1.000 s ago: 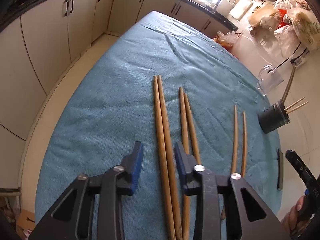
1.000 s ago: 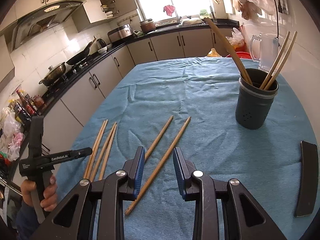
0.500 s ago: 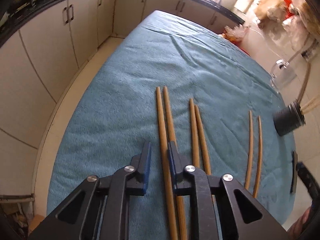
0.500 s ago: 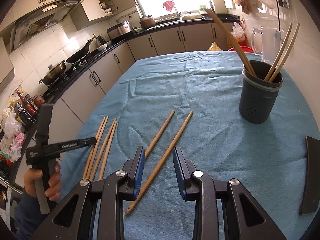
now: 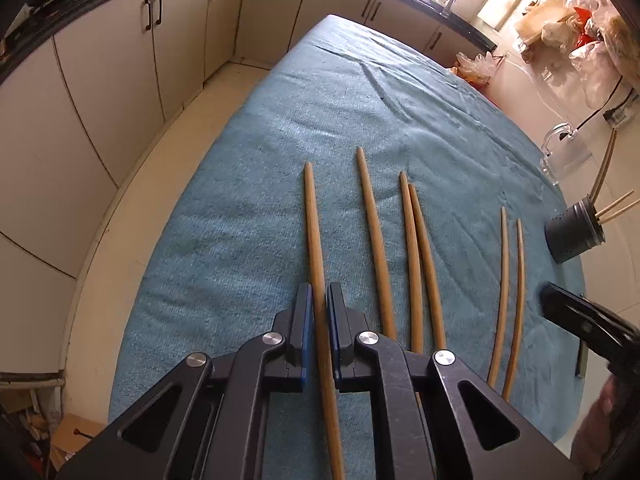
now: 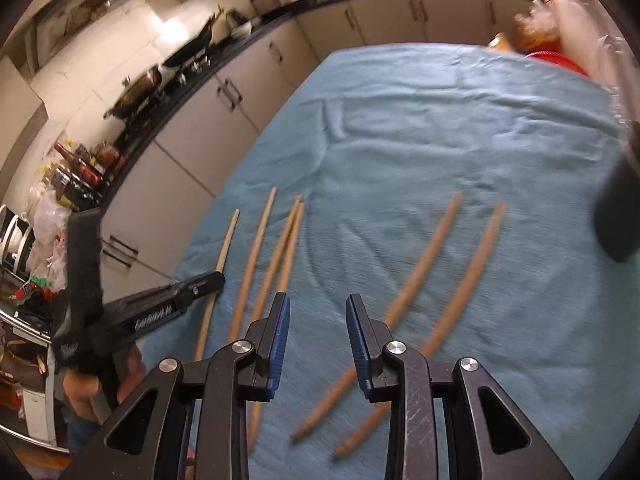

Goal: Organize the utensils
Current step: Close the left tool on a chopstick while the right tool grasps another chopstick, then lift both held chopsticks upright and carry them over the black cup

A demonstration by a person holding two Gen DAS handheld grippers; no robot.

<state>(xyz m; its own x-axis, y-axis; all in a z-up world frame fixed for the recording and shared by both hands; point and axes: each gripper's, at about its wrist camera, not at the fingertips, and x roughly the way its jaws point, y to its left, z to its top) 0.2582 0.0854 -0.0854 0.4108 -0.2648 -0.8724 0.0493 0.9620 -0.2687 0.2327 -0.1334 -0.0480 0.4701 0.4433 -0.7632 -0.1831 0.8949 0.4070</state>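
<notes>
On the blue cloth [image 5: 280,152], five loose chopsticks [image 5: 412,256] lie to the right of the left gripper [image 5: 319,320], a dark holder [image 5: 574,234] near the far right edge. Bare cloth stretches ahead and left to the table's edge. Its jaws, just closing, clamp the leftmost chopstick [image 5: 314,232]. The right gripper [image 6: 316,332] hangs unclenched, empty, above two chopsticks [image 6: 420,280].

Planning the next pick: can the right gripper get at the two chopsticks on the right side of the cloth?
Probably yes: the right gripper is open and empty, right over the two chopsticks, nothing between.
</notes>
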